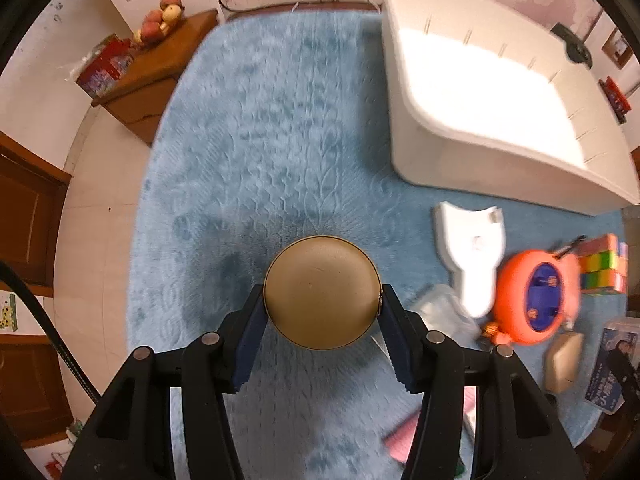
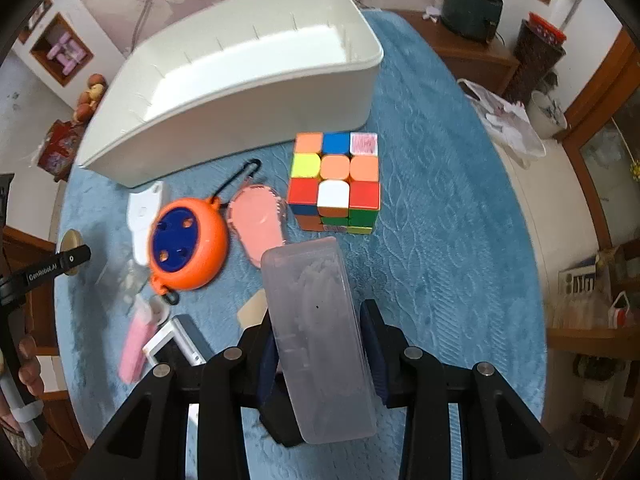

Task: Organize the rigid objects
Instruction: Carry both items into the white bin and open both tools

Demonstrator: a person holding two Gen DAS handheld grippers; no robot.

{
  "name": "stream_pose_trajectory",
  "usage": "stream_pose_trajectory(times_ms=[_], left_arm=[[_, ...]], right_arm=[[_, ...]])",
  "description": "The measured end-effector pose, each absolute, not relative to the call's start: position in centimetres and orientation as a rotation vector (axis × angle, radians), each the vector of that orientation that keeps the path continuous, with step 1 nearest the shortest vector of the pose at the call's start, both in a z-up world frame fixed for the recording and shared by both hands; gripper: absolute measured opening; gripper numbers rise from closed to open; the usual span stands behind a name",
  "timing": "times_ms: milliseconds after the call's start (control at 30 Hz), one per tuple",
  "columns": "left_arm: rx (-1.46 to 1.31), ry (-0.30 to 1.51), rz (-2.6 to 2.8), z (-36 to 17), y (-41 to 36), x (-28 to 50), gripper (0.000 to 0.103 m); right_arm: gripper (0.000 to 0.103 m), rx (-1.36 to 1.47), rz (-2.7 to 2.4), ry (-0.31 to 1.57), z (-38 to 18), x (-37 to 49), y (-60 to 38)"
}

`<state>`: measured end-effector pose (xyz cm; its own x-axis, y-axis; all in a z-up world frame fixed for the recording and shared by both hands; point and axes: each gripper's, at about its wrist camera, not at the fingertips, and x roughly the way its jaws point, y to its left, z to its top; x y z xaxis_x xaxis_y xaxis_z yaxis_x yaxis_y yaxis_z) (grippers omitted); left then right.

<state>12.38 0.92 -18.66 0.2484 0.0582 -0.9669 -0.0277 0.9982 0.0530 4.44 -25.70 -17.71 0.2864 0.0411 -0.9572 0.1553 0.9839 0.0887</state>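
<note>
We see the blue rug, white bin at its far edge, puzzle cube just before it, our right gripper clamping a clear case, our left gripper pinching a round gold tin.

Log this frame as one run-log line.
left gripper: shut on gold disc | right gripper: shut on clear case | bin: empty | cube, orange reel: on rug

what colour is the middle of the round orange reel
Blue, with small orange holes; the orange reel shows it best in the right wrist view.
</note>
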Motion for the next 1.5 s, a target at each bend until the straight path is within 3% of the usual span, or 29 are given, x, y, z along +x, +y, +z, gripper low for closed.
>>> stream_pose_trajectory(times_ms=[433,733,1000,1500], left_arm=[[0.027,1.109,-0.037,-7.3,-3.9,10.8,0.058],[0.063,1.049,-0.048,-4.4,-7.1,16.3,0.058],[0.115,1.077,-0.08,-7.4,-8.6,24.2,0.058],[0.183,1.287,-0.183,-20.4,-10.2,32.7,0.058]], right_arm=[[0.038,0.112,0.069,1.103,-8.7,5.1,-26.1],[0.038,0.09,0.09,0.99,-4.4,11.4,-25.2],[0.038,0.12,0.016,0.983,-4.8,18.7,-25.8],[0.039,0.162,-0.067,1.279,-19.0,28.8,-24.1]])
